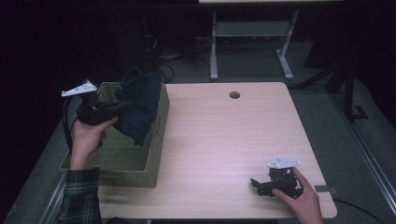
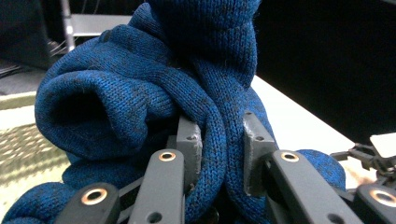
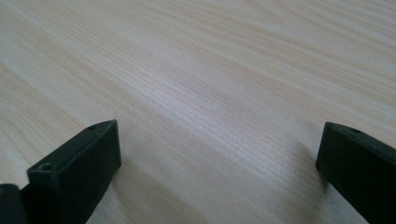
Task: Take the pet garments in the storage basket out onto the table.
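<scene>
1. Nothing in the three views carries writing, a brand or a label that can be read.
2. A woven green basket (image 1: 154,154) sits at the left edge of the light wooden table (image 1: 224,140), partly overhanging it. Its inside is in shadow, and beyond the woven floor seen in the left gripper view I cannot tell what it holds.
3. A dark blue knitted garment (image 1: 140,105) hangs above the basket's far right corner, its lower end drooping inside the rim (the folds look like a sleeve or cuff, with a tube-shaped opening at the left of the left gripper view).
4. The left gripper (image 1: 122,106), held in the left hand (image 1: 88,135), has its jaws closed on a fold of the blue knit (image 2: 219,140); the fabric is pinched between the two pads.
5. The right gripper (image 1: 254,183) rests low at the near right of the table in the right hand (image 1: 303,198). Its jaws stand wide apart over bare wood (image 3: 210,93), with nothing between them.
</scene>
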A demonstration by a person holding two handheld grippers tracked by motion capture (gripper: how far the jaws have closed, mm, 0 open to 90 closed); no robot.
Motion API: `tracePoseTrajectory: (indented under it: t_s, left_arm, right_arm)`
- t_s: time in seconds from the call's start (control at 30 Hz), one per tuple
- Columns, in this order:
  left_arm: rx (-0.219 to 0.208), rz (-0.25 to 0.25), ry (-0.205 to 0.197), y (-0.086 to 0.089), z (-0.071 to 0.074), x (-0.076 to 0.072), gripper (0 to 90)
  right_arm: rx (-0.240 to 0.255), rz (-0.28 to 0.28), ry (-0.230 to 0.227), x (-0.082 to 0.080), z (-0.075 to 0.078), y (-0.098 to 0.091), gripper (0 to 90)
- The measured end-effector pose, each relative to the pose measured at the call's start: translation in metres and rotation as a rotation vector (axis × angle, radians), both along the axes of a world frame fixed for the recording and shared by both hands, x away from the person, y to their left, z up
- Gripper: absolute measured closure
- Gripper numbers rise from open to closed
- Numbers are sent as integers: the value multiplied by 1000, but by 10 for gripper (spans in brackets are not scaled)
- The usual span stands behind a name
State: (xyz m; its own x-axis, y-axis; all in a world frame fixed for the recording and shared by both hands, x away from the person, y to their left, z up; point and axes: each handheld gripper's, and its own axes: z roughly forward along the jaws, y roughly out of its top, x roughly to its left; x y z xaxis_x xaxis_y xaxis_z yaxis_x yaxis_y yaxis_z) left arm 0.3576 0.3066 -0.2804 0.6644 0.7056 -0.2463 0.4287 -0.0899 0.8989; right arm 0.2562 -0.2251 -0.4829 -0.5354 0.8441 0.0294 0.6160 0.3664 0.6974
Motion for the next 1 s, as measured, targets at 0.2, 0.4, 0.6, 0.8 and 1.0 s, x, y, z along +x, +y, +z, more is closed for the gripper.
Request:
tracePoseTrajectory:
  t_s: [0.2, 0.4, 0.6, 0.8, 1.0]
  left_arm:
    - [-12, -33, -24, -18, 7, 0, 732]
    - [-25, -77, -33, -38, 11, 4, 732]
    - [-30, -122, -39, -58, 11, 10, 732]
    - [-26, -160, -37, -80, 9, 14, 733]
    - [-26, -213, -41, -106, 9, 18, 734]
  right_arm:
    - [1, 0, 0, 0, 0, 0, 0]
    - [1, 0, 0, 0, 0, 0, 0]
    - [2, -1, 2, 0, 0, 0, 0]
    - [3, -1, 2, 0, 0, 0, 0]
    - [1, 0, -1, 0, 0, 0, 0]
